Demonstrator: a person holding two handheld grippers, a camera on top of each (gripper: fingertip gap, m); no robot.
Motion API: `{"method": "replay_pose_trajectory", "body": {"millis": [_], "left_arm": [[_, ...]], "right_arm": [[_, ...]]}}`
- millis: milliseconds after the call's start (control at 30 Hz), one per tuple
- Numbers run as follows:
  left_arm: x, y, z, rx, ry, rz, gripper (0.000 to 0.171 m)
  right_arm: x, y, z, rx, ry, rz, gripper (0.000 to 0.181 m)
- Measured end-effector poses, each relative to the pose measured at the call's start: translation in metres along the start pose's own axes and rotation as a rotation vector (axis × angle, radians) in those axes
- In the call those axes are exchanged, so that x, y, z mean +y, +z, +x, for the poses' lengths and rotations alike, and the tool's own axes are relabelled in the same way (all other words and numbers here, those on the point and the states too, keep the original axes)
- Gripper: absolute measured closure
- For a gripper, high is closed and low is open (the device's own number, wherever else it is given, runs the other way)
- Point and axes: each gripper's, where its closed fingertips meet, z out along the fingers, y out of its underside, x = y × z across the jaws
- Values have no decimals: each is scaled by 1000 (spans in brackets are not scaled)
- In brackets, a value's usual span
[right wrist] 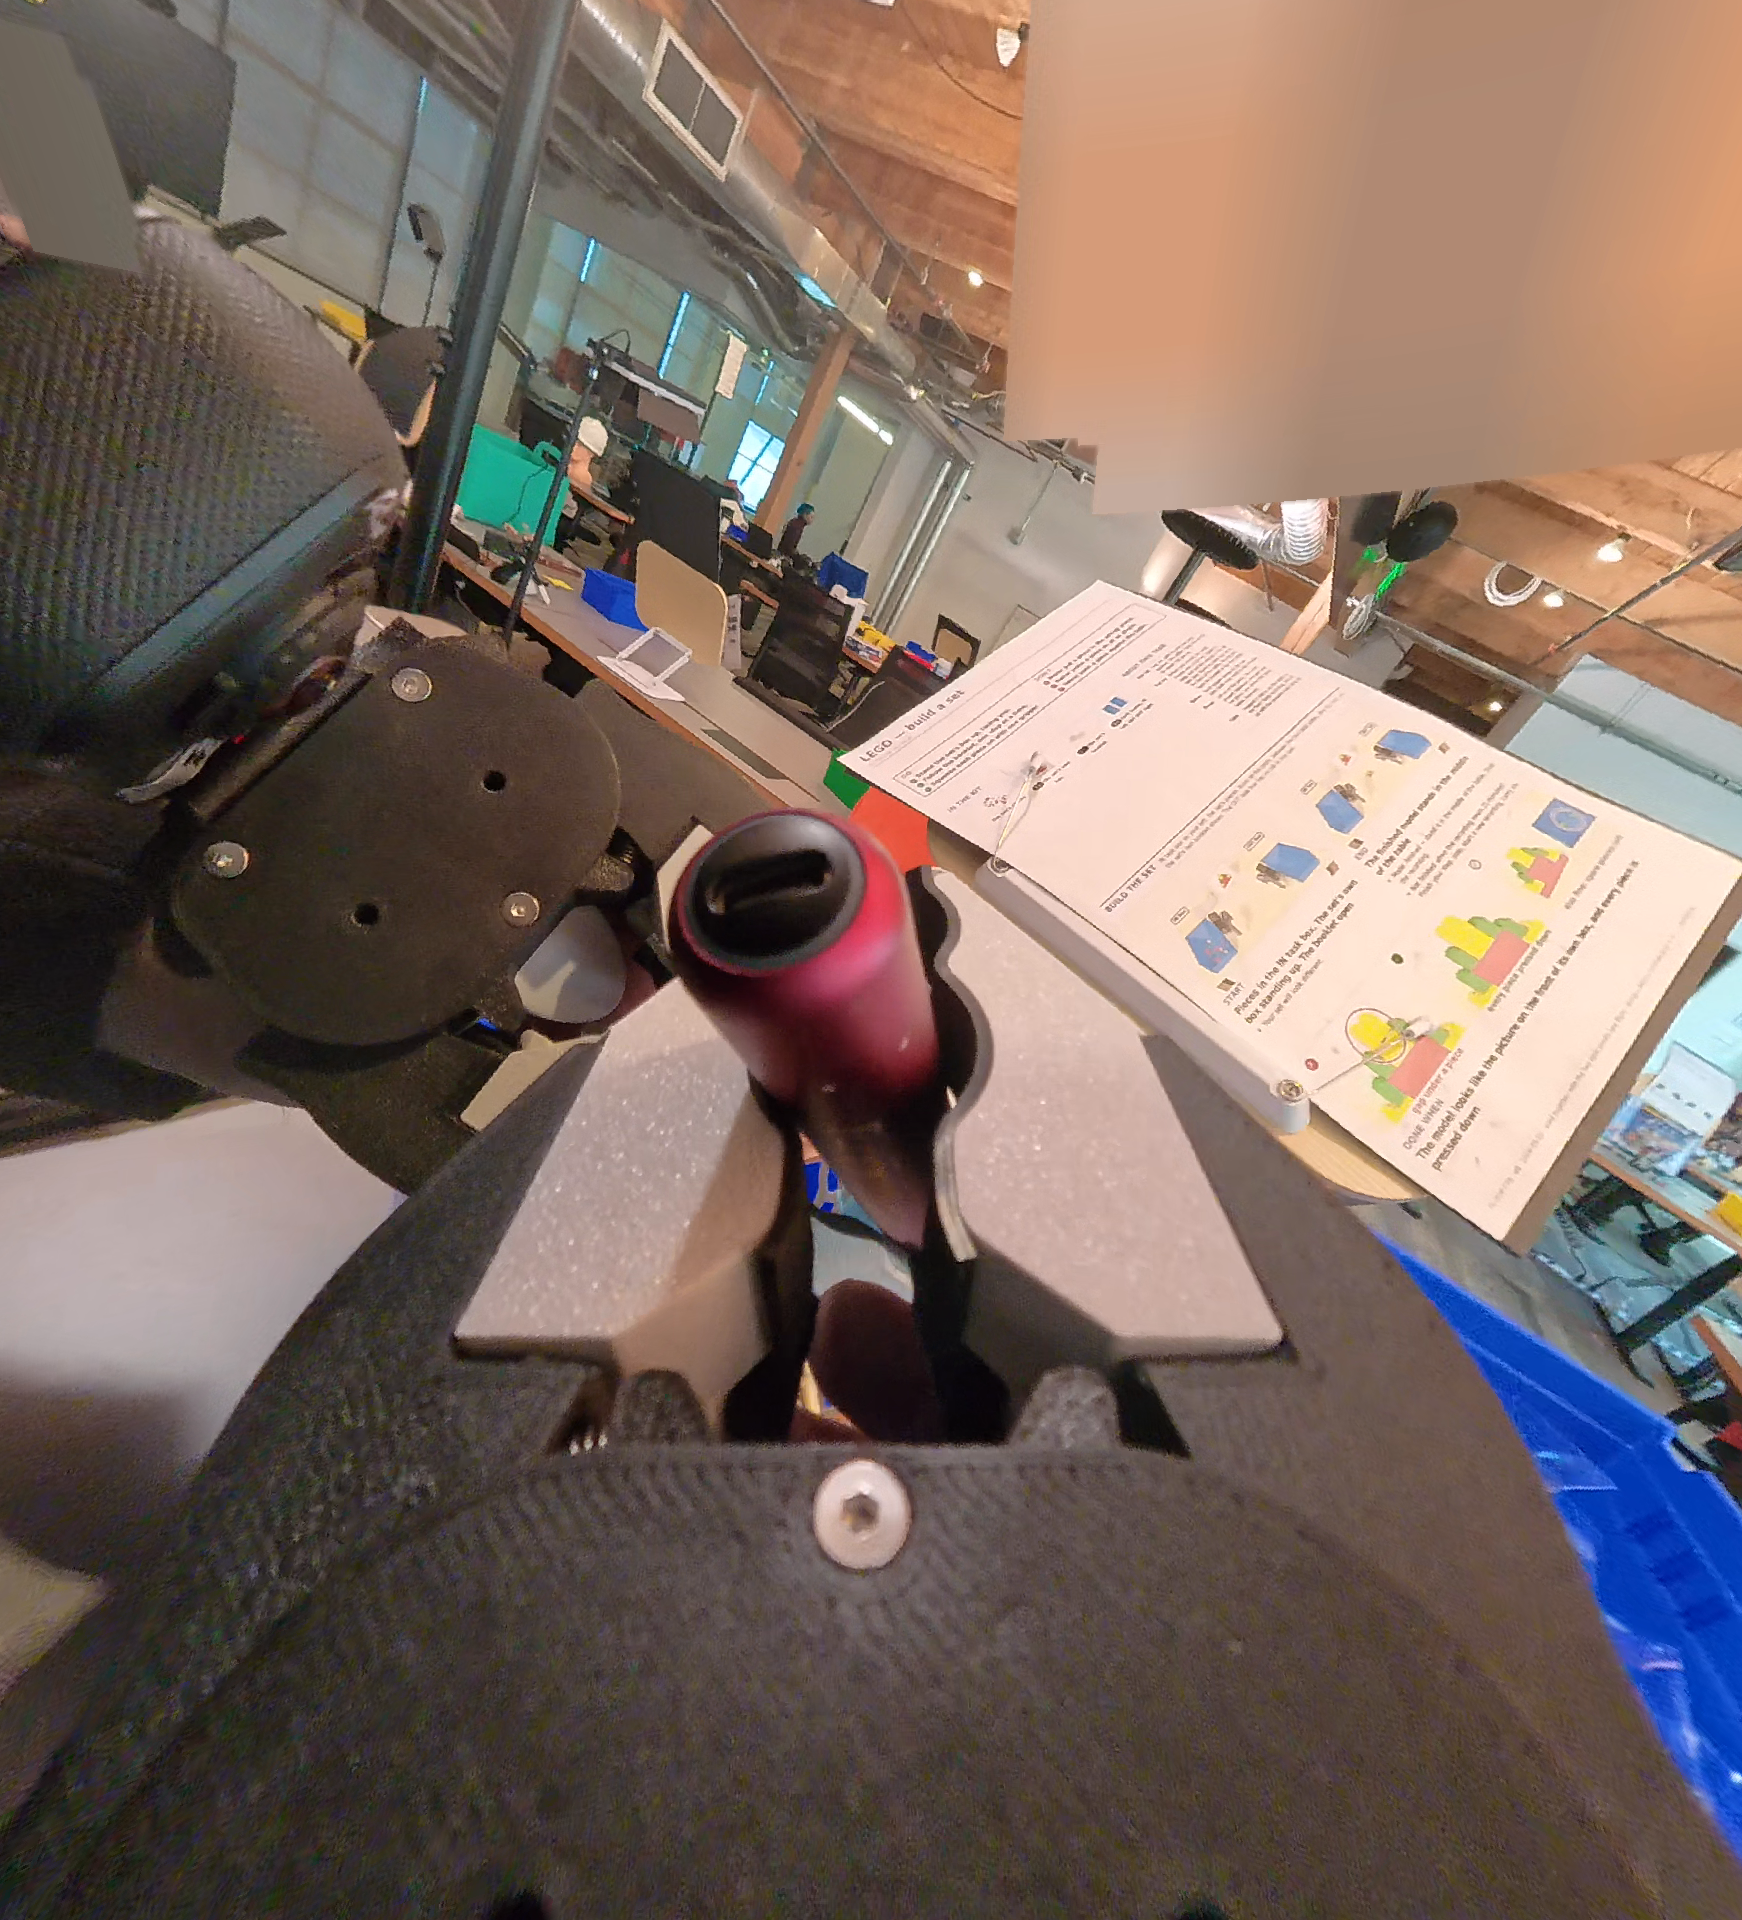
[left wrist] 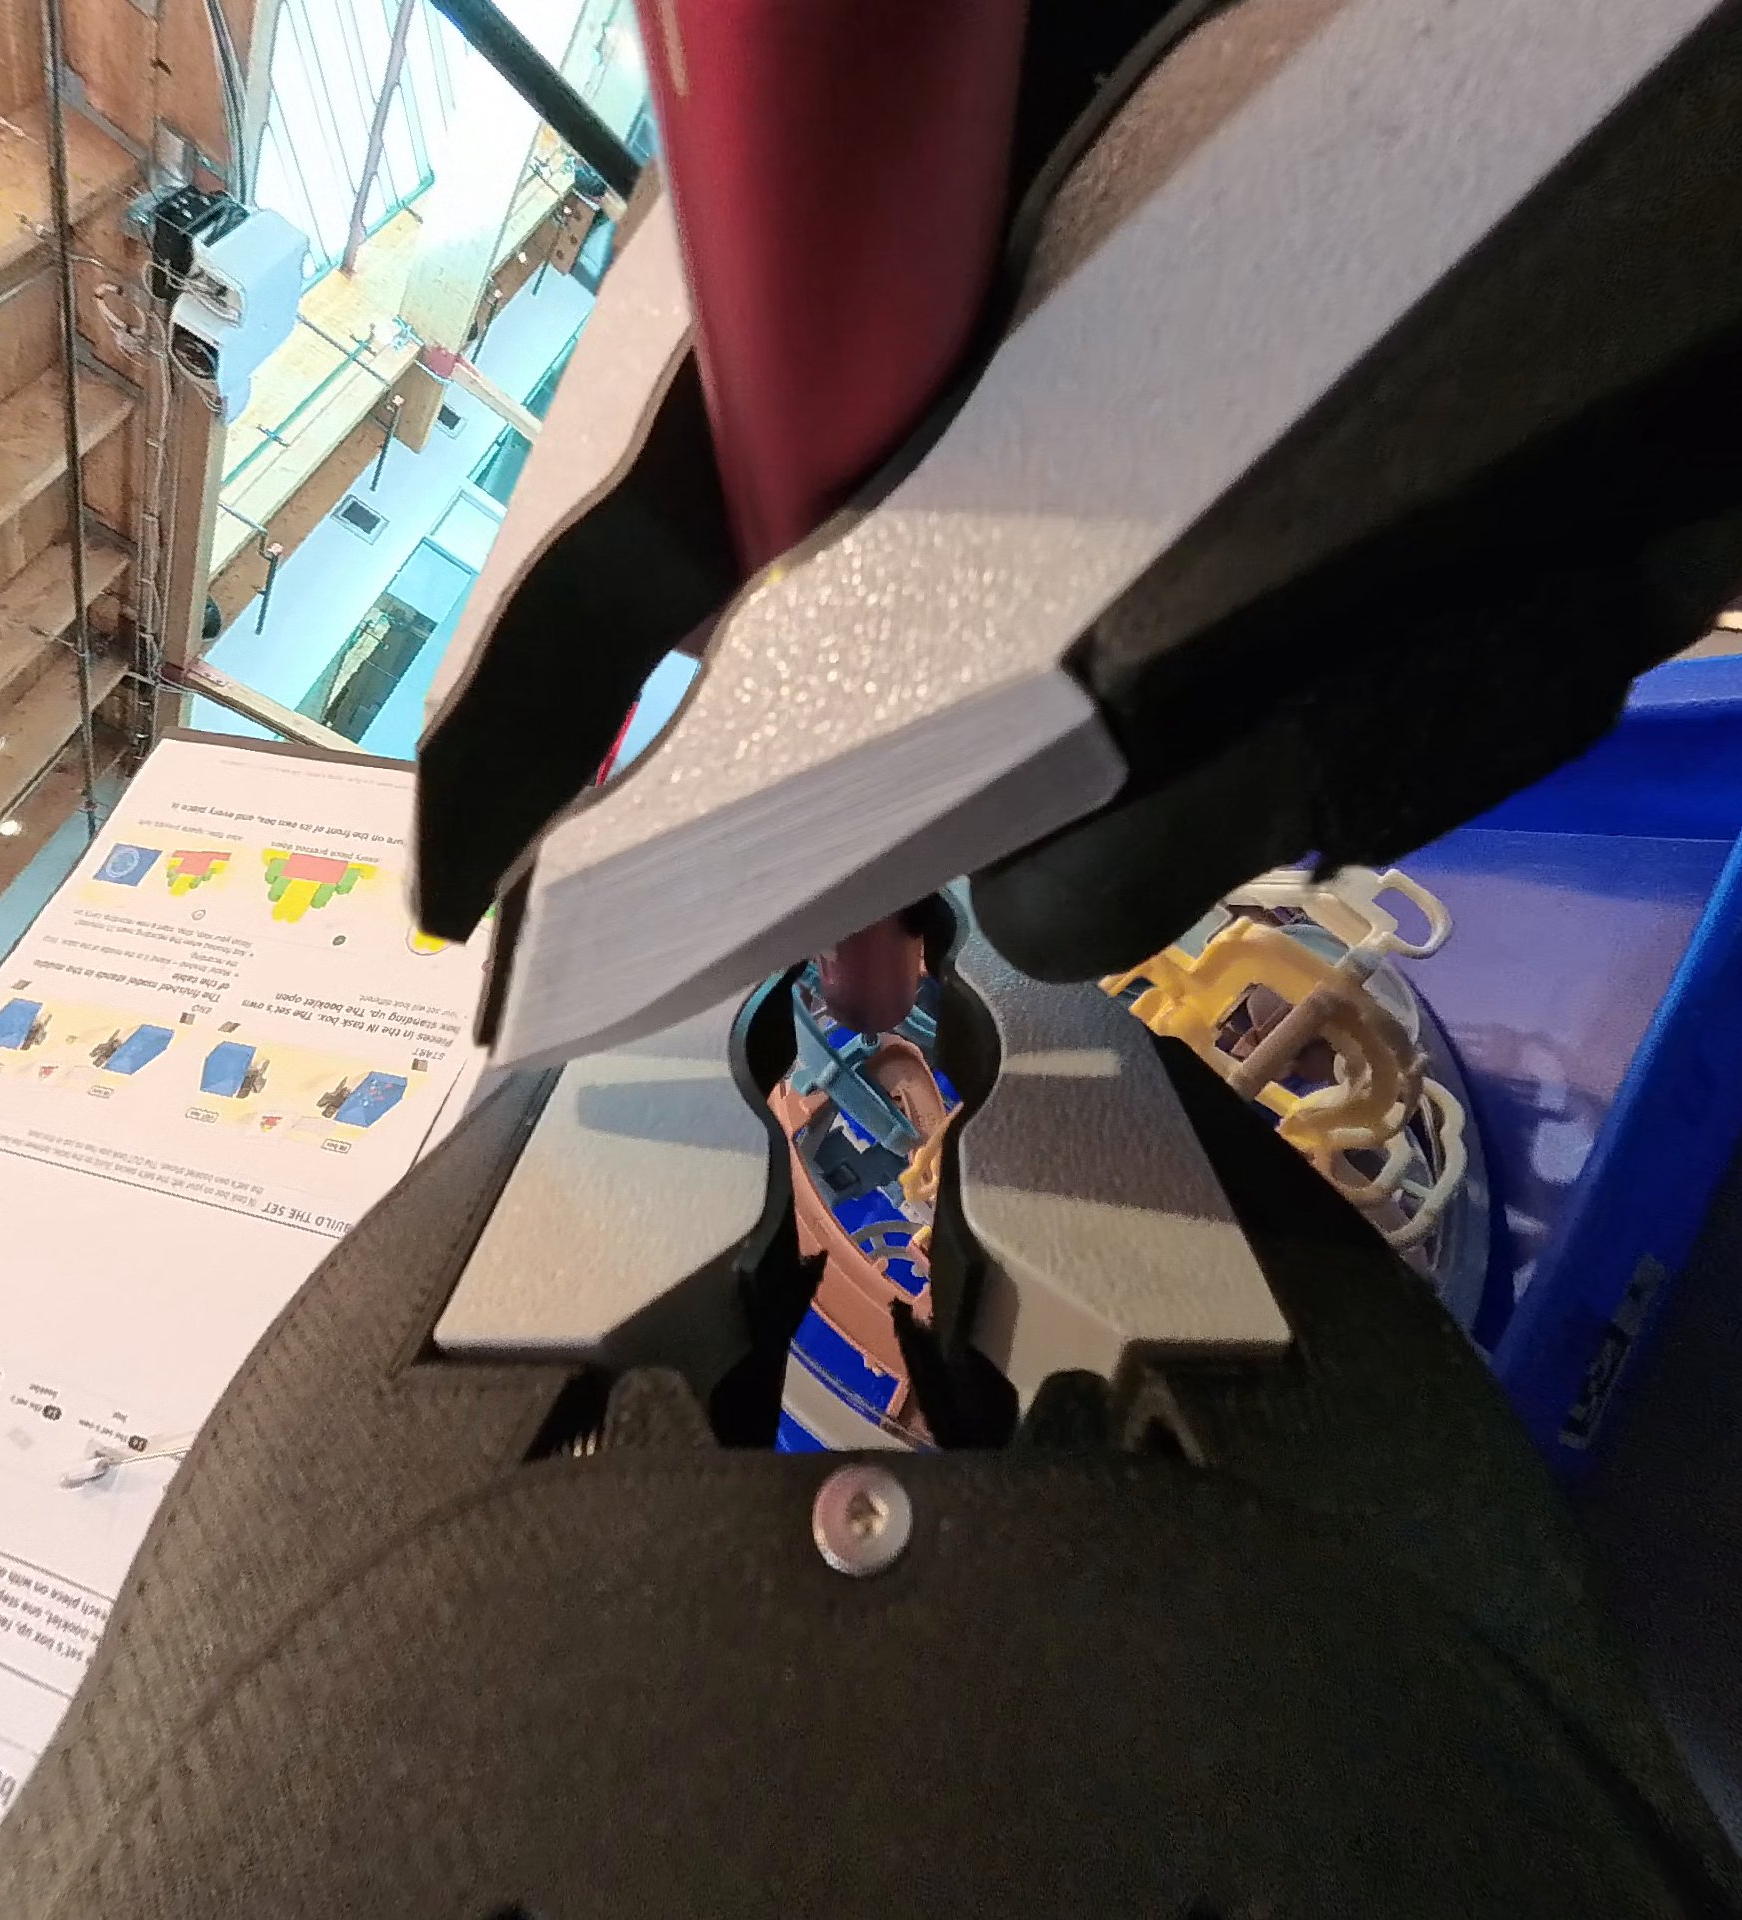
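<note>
The maroon cylinder is sitting pinched in our right gripper. Our left gripper is pressing together on its lower tip, over the blue bin.

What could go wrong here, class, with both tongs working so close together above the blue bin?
1. The right tongs clamp the dark red metal cylinder near its lower end; the long free end might pivot or slip.
2. The right tongs crowd just above the left tongs and could knock them.
3. A bump might dislodge the yellow and tan plastic toy parts in the blue plastic bin.
</note>
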Motion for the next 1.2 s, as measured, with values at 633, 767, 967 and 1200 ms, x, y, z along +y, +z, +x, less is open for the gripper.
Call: {"method": "replay_pose_trajectory", "body": {"millis": [633,767,967,1200], "left_arm": [[0,4,1,44,-22,-1,152],[-2,4,-1,27,-70,10,146],[-13,-5,0,7,-62,63,152],[-18,-11,0,-28,-91,94,153]], "right_arm": [[5,-7,12,31,100,16,167],[5,-9,16,44,120,17,167],[6,-9,17,54,124,21,167],[5,-9,14,54,126,26,167]]}}
